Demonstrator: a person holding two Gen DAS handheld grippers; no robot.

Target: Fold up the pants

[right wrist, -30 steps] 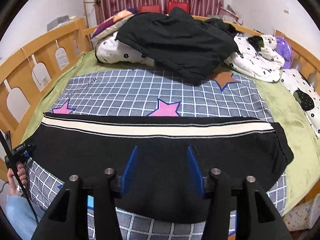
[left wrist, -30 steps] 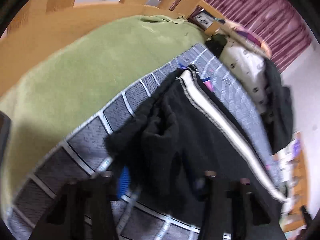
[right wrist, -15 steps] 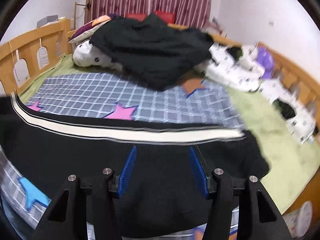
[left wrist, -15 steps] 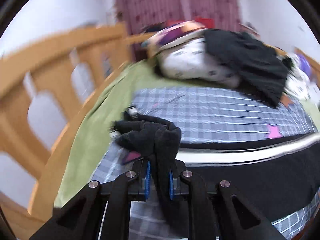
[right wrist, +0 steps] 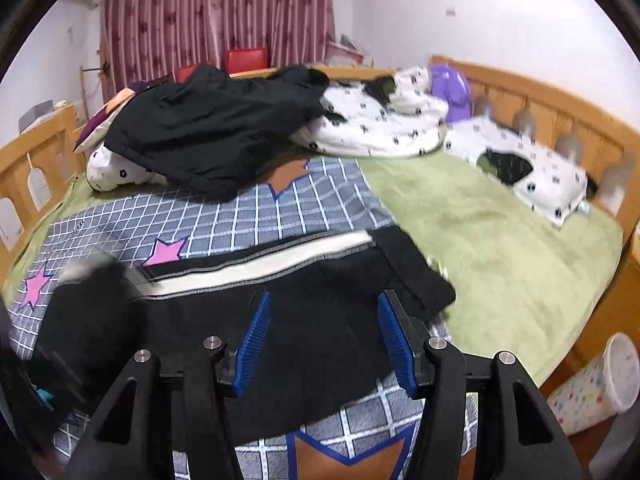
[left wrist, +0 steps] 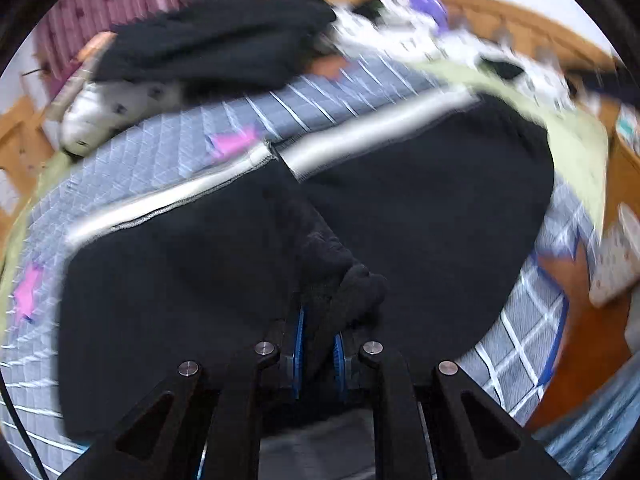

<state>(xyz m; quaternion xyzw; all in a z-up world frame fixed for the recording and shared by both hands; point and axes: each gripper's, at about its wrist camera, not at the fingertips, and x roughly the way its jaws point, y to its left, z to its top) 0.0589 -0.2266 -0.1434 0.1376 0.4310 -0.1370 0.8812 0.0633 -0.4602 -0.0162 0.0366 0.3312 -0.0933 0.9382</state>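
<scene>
With the left gripper [left wrist: 318, 340] pinching a pants [left wrist: 420, 216] end at lower centre and the right gripper [right wrist: 324, 340] spread and empty above the cloth mid-frame, lay that end square on the stripe [left wrist: 360, 136].

1. A checked grey sheet [right wrist: 256, 220] with pink and brown stars covers the middle of the bed.
2. A green blanket [right wrist: 500, 248] spreads toward three o'clock.
3. A black jacket [right wrist: 208, 128] is heaped at eleven o'clock.
4. White patterned bedding [right wrist: 372, 128] sits at one o'clock.
5. Striped red curtains [right wrist: 216, 12] hang at twelve o'clock.
6. A spotted bin [right wrist: 596, 380] stands at four o'clock.
</scene>
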